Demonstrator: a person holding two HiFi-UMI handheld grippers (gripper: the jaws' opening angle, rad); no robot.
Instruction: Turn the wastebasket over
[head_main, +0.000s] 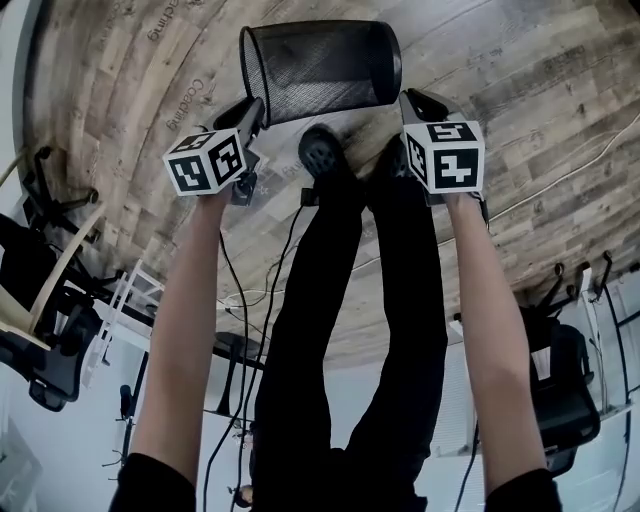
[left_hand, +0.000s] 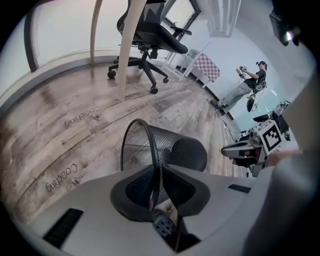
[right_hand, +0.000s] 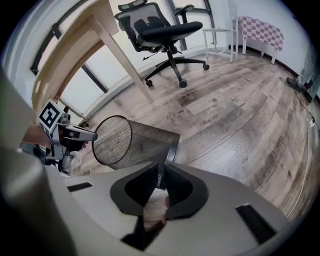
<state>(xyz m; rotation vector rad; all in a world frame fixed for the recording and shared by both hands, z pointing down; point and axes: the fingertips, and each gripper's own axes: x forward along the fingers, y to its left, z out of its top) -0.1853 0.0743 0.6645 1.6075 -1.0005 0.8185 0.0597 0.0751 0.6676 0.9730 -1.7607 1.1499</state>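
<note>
Black mesh wastebasket (head_main: 320, 70) at 12 o'clock in the head view. It lies on its side in the air over the wood floor (head_main: 110, 90), mouth toward 9, base toward 3.

Left gripper (head_main: 254, 108): jaws clamped on the mouth's wire rim, at the basket's 7 o'clock. Right gripper (head_main: 408, 100): jaws almost together, pinching the base edge at its 4 o'clock.

Looks about halfway through the flip. Likely best to swing one end down and the other up as a pair, with hand spacing fixed so the thin rim doesn't twist out. Both pinches are on edges, so there's slip risk; go slow. Land it flat, clear of the shoes (head_main: 322, 150) at 6, then release.
</note>
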